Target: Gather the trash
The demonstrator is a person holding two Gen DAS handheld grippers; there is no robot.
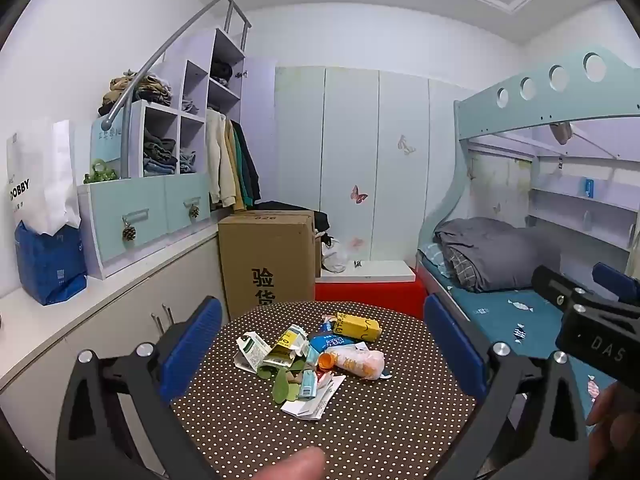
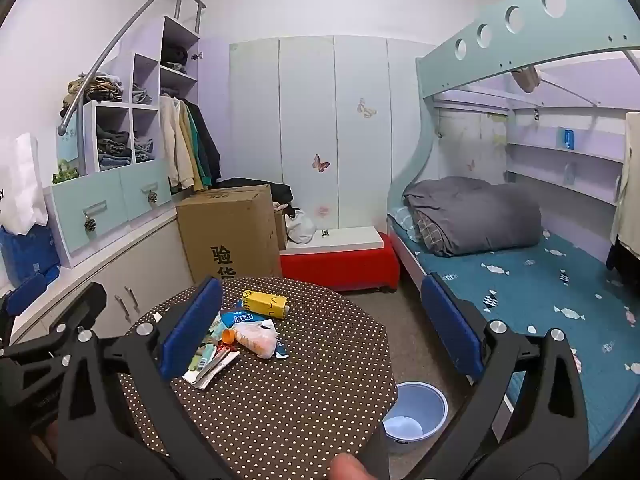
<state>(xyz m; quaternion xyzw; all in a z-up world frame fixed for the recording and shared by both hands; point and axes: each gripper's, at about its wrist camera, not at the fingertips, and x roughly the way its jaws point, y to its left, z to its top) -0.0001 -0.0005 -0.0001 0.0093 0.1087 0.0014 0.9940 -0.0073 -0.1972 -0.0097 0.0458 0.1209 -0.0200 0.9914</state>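
A heap of trash lies in the middle of a round table with a brown dotted cloth. It holds a yellow carton, an orange-capped bottle in plastic, torn green-white cartons, leaves and paper slips. My left gripper hangs open in front of the heap, its blue pads wide apart with nothing between them. My right gripper is also open, to the right of the heap; its left pad hides part of the heap. A blue bin stands on the floor right of the table.
A tall cardboard box and a red bench stand behind the table. White cabinets with a blue bag run along the left. A bunk bed with a grey blanket fills the right. The right gripper's body shows at the left wrist view's right edge.
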